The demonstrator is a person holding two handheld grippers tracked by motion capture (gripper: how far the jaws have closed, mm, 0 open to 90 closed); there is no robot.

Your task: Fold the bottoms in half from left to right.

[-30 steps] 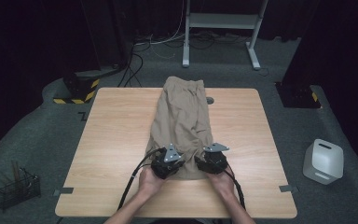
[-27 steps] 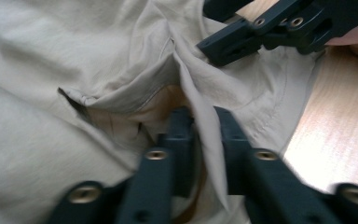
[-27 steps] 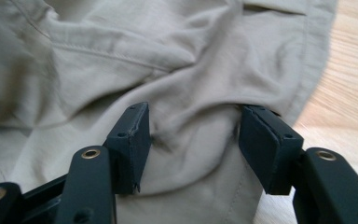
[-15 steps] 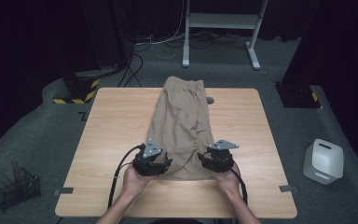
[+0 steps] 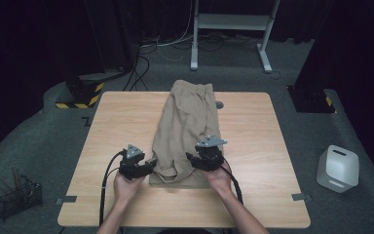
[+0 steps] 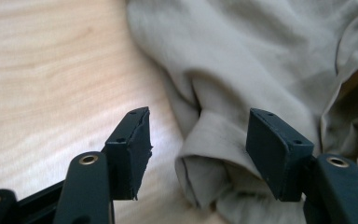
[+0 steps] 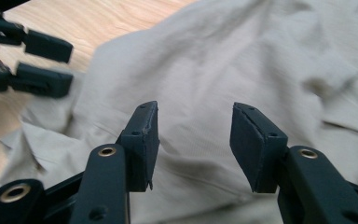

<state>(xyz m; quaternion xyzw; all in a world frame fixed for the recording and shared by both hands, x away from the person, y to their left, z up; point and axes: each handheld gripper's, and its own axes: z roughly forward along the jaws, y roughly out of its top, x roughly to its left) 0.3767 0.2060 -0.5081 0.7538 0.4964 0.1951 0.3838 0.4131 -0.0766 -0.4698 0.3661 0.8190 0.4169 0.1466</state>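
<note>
Khaki trousers (image 5: 187, 126) lie folded lengthwise down the middle of the wooden table (image 5: 272, 146). My left gripper (image 5: 151, 163) sits at the cloth's near left corner. Its jaws have just been opening and stand open. In the left gripper view (image 6: 198, 140) a rolled hem fold (image 6: 214, 140) lies between the pads, untouched by them. My right gripper (image 5: 191, 158) hovers over the near right part of the trousers. It is open after closing slightly, with flat khaki cloth (image 7: 242, 60) beneath the gap (image 7: 195, 135). The left gripper (image 7: 51, 63) also appears in the right gripper view.
A small dark disc (image 5: 219, 104) lies on the table by the waistband. On the floor stand a white container (image 5: 338, 168) at the right, a black wire basket (image 5: 17, 197) at the left and a yellow-black striped base (image 5: 80, 92) behind the table.
The left gripper has let go of the hem, opened and slid left to the cloth's edge. The right gripper has lifted a little and its jaws have narrowed slightly.
</note>
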